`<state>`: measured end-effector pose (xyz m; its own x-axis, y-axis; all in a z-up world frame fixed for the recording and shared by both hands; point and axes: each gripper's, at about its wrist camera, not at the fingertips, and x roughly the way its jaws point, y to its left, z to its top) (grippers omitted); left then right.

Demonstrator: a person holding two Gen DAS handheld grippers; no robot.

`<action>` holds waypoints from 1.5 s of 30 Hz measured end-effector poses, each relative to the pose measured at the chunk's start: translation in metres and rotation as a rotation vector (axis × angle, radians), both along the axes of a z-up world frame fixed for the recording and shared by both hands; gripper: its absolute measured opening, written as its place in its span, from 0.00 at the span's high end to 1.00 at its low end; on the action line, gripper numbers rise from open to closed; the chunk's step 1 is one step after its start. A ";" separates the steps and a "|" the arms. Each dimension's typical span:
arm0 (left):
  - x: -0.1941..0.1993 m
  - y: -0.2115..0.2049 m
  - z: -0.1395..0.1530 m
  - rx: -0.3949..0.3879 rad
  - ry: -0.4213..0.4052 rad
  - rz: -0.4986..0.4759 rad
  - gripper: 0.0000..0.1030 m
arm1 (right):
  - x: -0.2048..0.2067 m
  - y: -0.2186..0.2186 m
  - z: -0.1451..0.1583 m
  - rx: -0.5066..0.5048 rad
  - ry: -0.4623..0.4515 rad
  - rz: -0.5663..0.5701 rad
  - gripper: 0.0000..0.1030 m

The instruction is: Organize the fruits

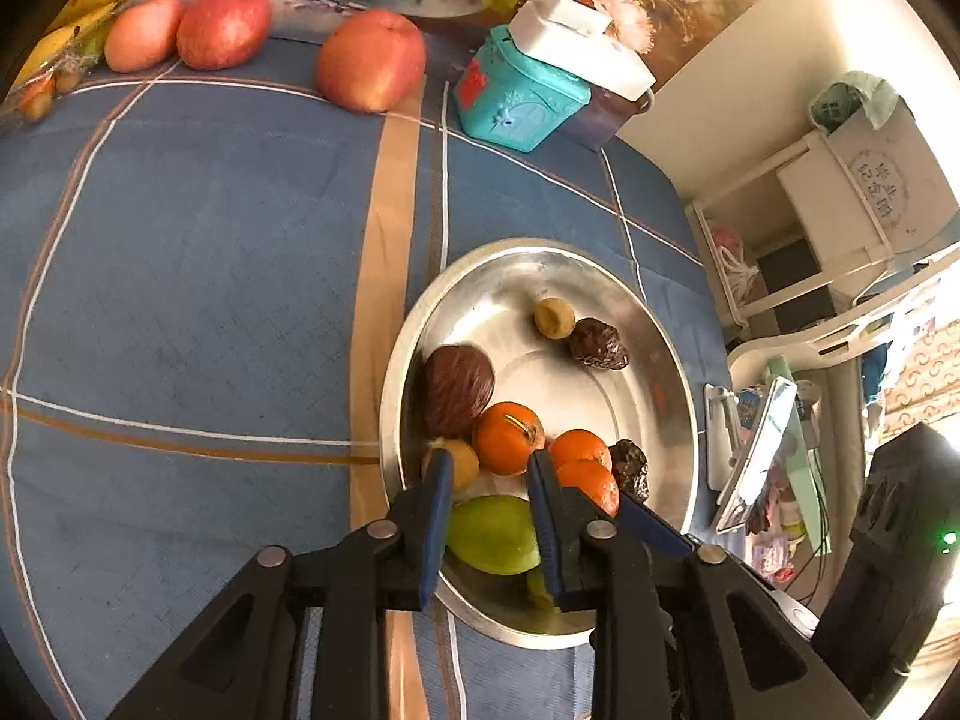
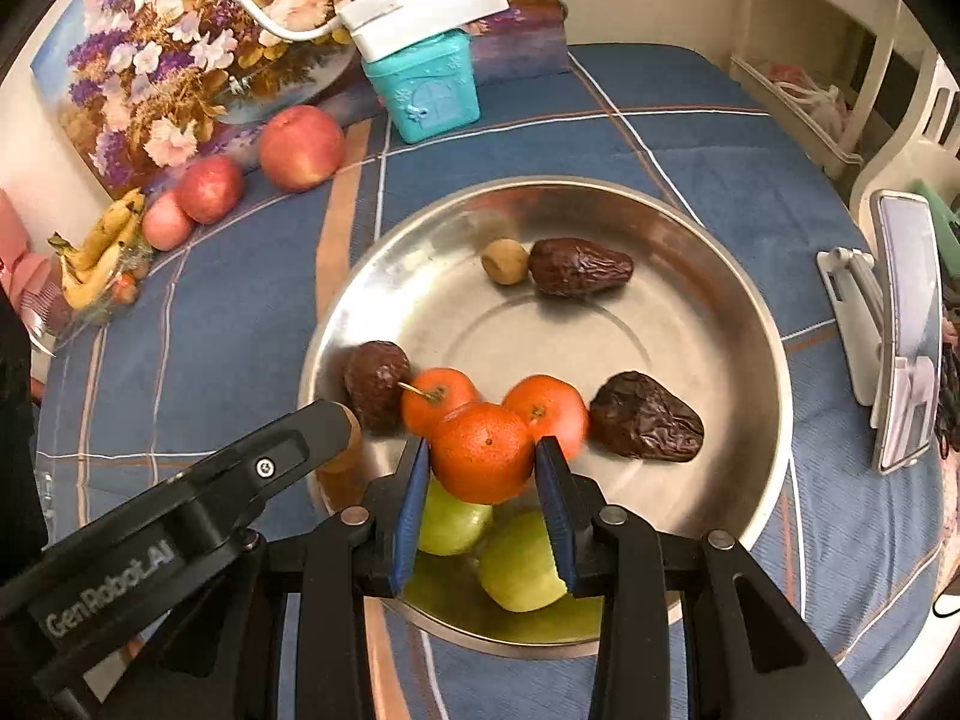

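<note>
A steel bowl (image 2: 720, 276) (image 1: 648, 312) on the blue checked cloth holds tangerines, dark wrinkled fruits (image 2: 645, 417), small brown fruits (image 2: 505, 261) and green fruits (image 2: 522, 564). My right gripper (image 2: 483, 450) is shut on a tangerine (image 2: 483, 450) over the bowl's near side; this tangerine also shows in the left wrist view (image 1: 591, 483). My left gripper (image 1: 489, 462) is open and empty over the bowl's near left rim, above a green fruit (image 1: 492, 534). Two more tangerines (image 2: 438, 399) (image 2: 549, 405) lie behind the held one.
Red apples (image 1: 369, 60) (image 2: 303, 147) and bananas (image 2: 102, 252) lie at the table's far left by a flower painting. A teal house-shaped box (image 2: 429, 90) with a white power strip on top stands behind the bowl. A phone on a stand (image 2: 900, 330) is at the right.
</note>
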<state>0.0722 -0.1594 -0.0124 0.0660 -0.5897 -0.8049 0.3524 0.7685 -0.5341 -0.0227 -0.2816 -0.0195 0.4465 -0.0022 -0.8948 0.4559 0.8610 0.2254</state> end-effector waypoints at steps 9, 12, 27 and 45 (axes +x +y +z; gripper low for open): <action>-0.008 0.034 0.011 0.132 -0.122 0.086 0.28 | -0.015 -0.004 -0.002 0.004 -0.021 -0.022 0.55; -0.011 0.049 0.015 0.225 -0.183 0.120 0.19 | -0.023 -0.006 -0.002 0.019 -0.039 -0.030 0.45; -0.055 0.117 0.021 0.423 -0.340 0.208 0.00 | -0.062 0.029 0.000 -0.084 -0.102 0.035 0.04; -0.062 0.131 0.017 0.599 -0.333 0.271 0.00 | -0.060 0.058 -0.004 -0.156 -0.062 0.081 0.04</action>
<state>0.0100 -0.0287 0.0051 0.4441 0.0161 -0.8958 0.1792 0.9780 0.1064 -0.0829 -0.2237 -0.0239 0.5055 -0.1002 -0.8570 0.3727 0.9211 0.1121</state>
